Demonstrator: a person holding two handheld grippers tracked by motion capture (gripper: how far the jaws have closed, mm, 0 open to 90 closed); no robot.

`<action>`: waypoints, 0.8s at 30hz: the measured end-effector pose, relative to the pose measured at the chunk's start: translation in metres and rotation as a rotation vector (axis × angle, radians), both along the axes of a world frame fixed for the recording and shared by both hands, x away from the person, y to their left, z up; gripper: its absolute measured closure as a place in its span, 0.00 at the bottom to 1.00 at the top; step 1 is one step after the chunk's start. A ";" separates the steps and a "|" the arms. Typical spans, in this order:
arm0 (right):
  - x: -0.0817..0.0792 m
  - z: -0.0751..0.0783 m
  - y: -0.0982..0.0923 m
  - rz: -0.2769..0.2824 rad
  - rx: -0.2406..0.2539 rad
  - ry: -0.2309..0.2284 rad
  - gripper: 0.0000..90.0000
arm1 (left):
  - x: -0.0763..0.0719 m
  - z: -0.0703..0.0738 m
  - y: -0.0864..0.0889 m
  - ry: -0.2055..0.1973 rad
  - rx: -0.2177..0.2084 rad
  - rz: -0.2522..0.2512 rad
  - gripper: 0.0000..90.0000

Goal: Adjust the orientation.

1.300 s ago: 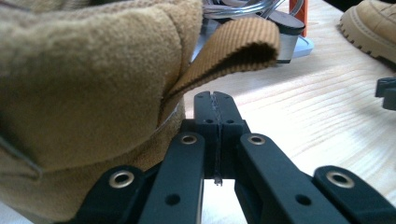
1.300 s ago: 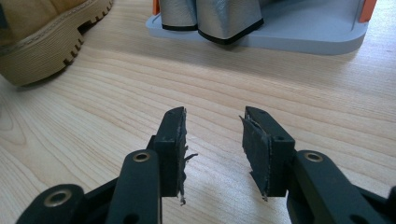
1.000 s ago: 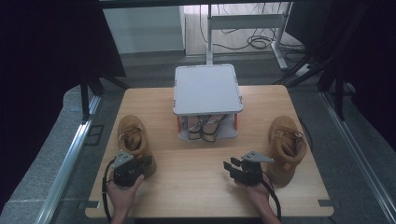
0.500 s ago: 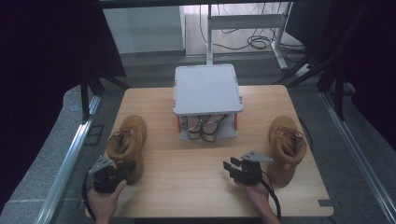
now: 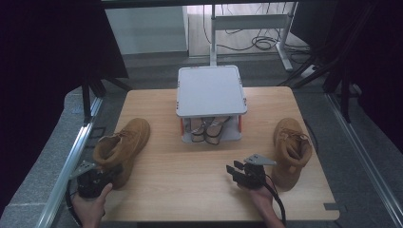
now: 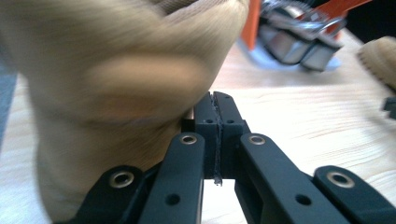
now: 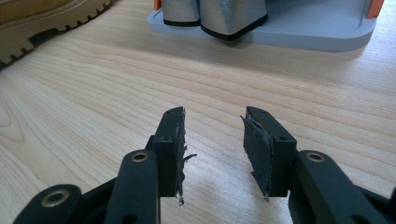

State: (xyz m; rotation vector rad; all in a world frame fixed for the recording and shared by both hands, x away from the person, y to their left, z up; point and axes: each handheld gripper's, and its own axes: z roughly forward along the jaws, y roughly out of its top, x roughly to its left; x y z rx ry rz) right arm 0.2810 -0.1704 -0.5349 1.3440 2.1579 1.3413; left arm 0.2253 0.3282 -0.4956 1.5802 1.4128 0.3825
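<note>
A tan boot [image 5: 122, 146] lies on the left of the wooden table [image 5: 190, 190]; close up, its heel [image 6: 107, 84] is blurred. My left gripper [image 5: 97, 176] is at that heel with its jaws pressed shut [image 6: 215, 100], the boot leaning against their left side. I cannot tell whether any of the boot is pinched. A second tan boot [image 5: 291, 149] stands at the right. Just left of it, my right gripper [image 5: 236, 172] hovers low over bare wood. Its jaws [image 7: 212, 123] stand open, nothing between them.
A grey two-level rack [image 5: 211, 90] stands mid-table at the back, with silver shoes [image 5: 209, 130] on its lower shelf [image 7: 299, 28]. The left boot's lugged sole [image 7: 42, 18] shows far left of the right gripper. Metal rails run along both table sides.
My left hand and gripper have moved left toward the table's edge, and the left boot's heel has swung left with them. The right gripper and right boot have stayed put.
</note>
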 end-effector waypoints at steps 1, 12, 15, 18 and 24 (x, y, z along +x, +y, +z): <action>0.000 0.000 0.000 -0.001 -0.002 0.002 0.64 | 0.000 -0.001 0.003 0.002 -0.032 -0.006 1.00; 0.001 -0.001 -0.001 -0.003 -0.007 0.003 0.64 | -0.003 -0.001 0.027 -0.004 -0.024 0.075 1.00; 0.001 -0.001 0.000 -0.003 -0.007 0.007 0.64 | -0.003 -0.002 0.030 -0.002 -0.047 0.070 0.99; 0.001 -0.002 0.001 0.001 -0.010 0.007 0.64 | -0.002 -0.001 0.023 -0.007 -0.042 0.047 0.98; 0.000 -0.001 0.000 0.000 -0.008 0.001 0.64 | -0.003 0.010 0.006 -0.057 -0.025 -0.002 0.95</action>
